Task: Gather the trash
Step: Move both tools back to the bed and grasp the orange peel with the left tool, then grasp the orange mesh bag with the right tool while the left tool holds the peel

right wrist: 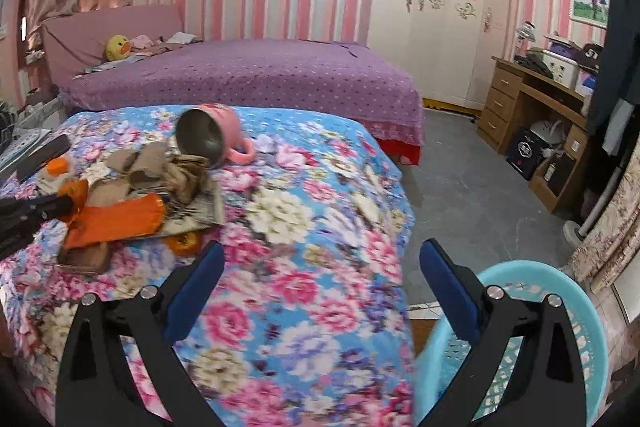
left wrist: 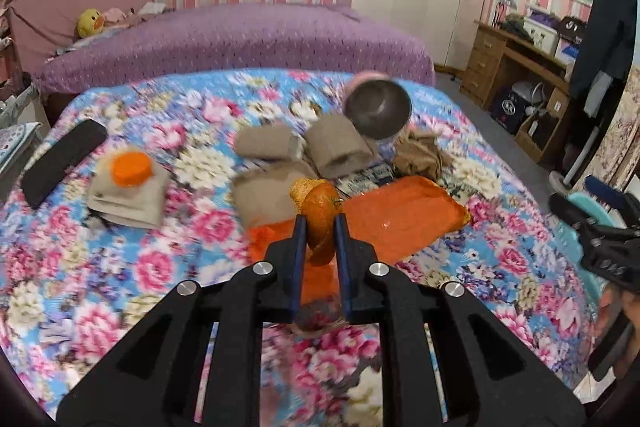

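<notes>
Where pinched between the blue pads of the left tongs (left wrist: 320, 222): a curl of orange peel (left wrist: 318, 199), pads drawn nearly together on it, a firm grip by the look. Stands roughly upright in the pinch, long axis running up and away along the line of the tongs, top edge poking above the tips. Appears lifted clear of the floral bed quilt (left wrist: 160, 267), though blur makes that hard to confirm.

Just beyond the tips: flat orange wrapper (left wrist: 404, 215) lying on the quilt. Further out: cardboard tubes (left wrist: 340, 147) and crumpled brown paper in a loose heap, a pink cup (left wrist: 378, 111) tipped on its side behind them. Off to the left: orange cap (left wrist: 130, 169) sitting on a folded beige piece, near a dark flat object at the bed edge.

Right tongs (right wrist: 322, 251): spread wide, nothing between the pads, hovering over the near corner of the bed.

Deciding relation: light blue basket (right wrist: 560, 307) down off the bed's right side, directly below the right tongs, well apart from the left. So, from the held peel, basket off to the right and lower; a crossing over the quilt corner needed, probably. Right hand nearer the basket, left hand nearer the trash heap.

Left wrist view: gives the grip itself and only a sliver of the basket at its right margin. Right wrist view: gives the basket's open mouth and latticed wall, plus the left tongs from the side at the far left edge, but not the pinch on the peel.
</notes>
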The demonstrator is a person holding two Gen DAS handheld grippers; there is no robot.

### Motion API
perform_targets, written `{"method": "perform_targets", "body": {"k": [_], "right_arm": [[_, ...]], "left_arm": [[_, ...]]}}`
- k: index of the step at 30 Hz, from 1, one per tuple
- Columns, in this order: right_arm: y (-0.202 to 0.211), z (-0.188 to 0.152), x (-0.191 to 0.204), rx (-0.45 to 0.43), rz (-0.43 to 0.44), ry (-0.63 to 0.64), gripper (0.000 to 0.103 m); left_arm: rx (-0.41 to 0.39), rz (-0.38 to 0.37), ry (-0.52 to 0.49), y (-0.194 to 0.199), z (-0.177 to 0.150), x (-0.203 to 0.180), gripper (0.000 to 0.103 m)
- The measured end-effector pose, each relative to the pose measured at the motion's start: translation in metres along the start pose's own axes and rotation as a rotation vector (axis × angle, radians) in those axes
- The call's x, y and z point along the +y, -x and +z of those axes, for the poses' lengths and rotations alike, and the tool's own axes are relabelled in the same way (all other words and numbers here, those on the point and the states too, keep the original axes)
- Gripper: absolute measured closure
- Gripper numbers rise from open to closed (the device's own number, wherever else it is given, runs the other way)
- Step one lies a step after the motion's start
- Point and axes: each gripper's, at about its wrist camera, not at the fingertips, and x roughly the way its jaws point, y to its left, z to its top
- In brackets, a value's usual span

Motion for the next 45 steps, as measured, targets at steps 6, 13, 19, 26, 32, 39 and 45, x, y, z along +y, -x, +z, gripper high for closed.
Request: {"method": "perform_targets", "body": {"k": [6, 13, 19, 26, 32, 39, 45], "right_arm": [[-0.003, 0.005, 0.040, -0.001, 0.078, 0.040, 0.007], [-0.020, 0.011, 0.085, 0.025, 0.176, 0.072, 0.011], [-0.045, 0.012, 0.111, 0.083, 0.222, 0.067, 0.024], [-0.058, 0.008, 0.136, 0.122, 0.228, 0.125, 0.071], [-0.045, 0.007, 0.142, 0.070, 0.214, 0.182, 0.101], [-0.020, 0.019, 0.122, -0.007, 0.258, 0.120, 0.102], [-0.012, 0.023, 0.113, -0.014, 0.285, 0.096, 0.101]], "left_arm": [[-0.016, 0.042, 0.047, 0.018, -0.001, 0.036, 0.090], [-0.009, 0.109, 0.093, 0.022, -0.010, 0.084, 0.090], [0.004, 0.129, 0.149, 0.021, -0.013, 0.116, 0.090], [-0.012, 0.110, 0.134, 0.027, -0.012, 0.113, 0.090], [-0.028, 0.101, 0.141, 0.033, -0.011, 0.112, 0.090], [-0.045, 0.098, 0.144, 0.039, -0.009, 0.110, 0.090], [-0.059, 0.089, 0.154, 0.043, -0.008, 0.107, 0.090]]}}
